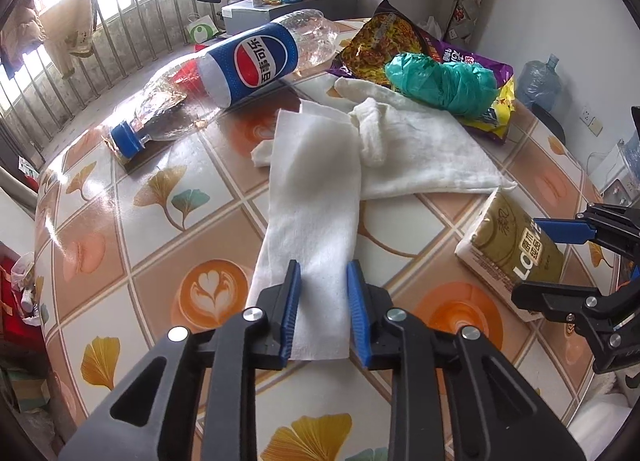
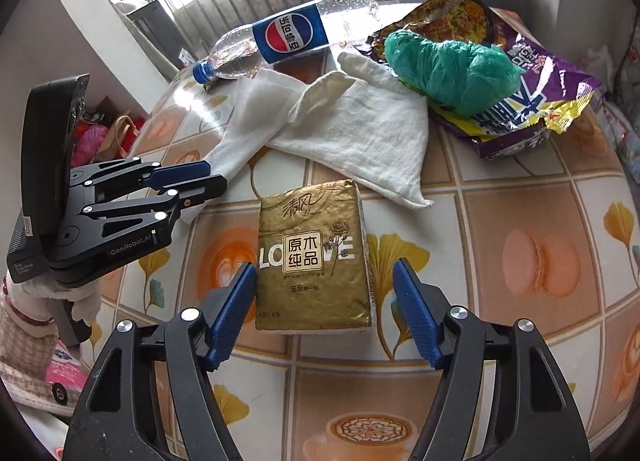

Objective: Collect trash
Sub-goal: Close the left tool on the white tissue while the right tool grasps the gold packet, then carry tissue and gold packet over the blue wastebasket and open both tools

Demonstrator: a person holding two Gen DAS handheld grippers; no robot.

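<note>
L gripper (image 1: 324, 297) straddles near end of white tissue sheet (image 1: 316, 197), jaws narrowed but not clamped; R gripper (image 2: 324, 301) spread round gold tissue pack (image 2: 314, 257), no grip, prob to lift both. Far: Pepsi bottle (image 1: 248, 61), green bag (image 1: 444, 81) on snack wrapper (image 1: 384, 41)

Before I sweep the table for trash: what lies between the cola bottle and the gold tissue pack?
White cloths lie spread between the cola bottle and the tissue pack, clearest in the right wrist view.

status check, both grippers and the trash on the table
Left gripper fingers straddling white tissue, not pinched. Right gripper open around gold tissue pack. Nothing in the way.
</note>
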